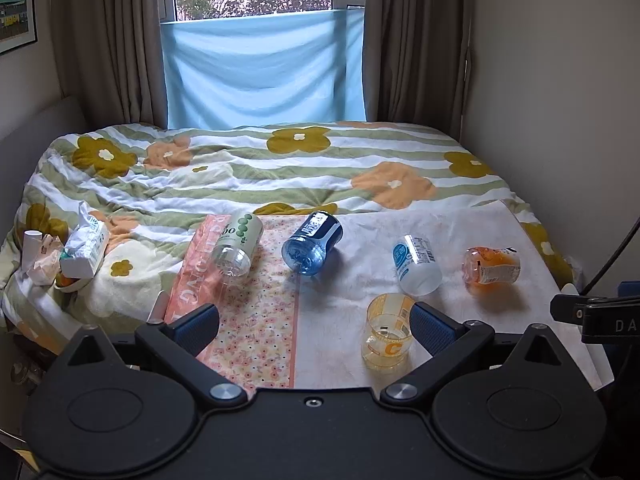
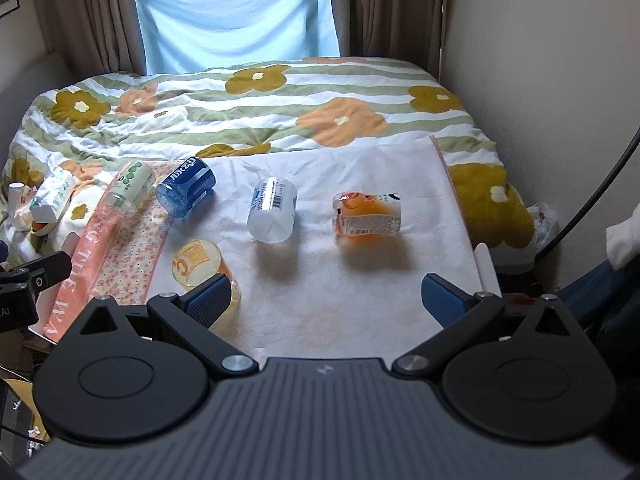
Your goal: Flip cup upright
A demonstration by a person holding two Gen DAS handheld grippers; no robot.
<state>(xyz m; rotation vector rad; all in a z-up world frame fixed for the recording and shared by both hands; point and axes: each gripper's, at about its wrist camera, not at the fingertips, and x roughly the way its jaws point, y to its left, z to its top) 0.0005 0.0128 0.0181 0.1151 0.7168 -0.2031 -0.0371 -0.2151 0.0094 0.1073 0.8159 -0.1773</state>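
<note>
Several cut-bottle cups lie on a white towel [image 1: 352,296] spread over the bed. A yellow cup [image 1: 387,334] stands upright near the front, beside my left gripper's right finger; it also shows in the right wrist view [image 2: 200,265]. On their sides lie a green-dotted cup [image 1: 238,246], a blue cup [image 1: 313,243], a clear white-labelled cup [image 1: 418,265] and an orange cup [image 1: 492,266]. My left gripper [image 1: 314,326] is open and empty. My right gripper [image 2: 326,300] is open and empty, in front of the clear cup [image 2: 273,210] and the orange cup [image 2: 367,214].
A flowered quilt [image 1: 256,168] covers the bed. A pink floral cloth [image 1: 248,312] lies under the left cups. A tissue pack [image 1: 86,246] and small items sit at the left edge. A wall [image 1: 560,80] runs along the right, curtains behind.
</note>
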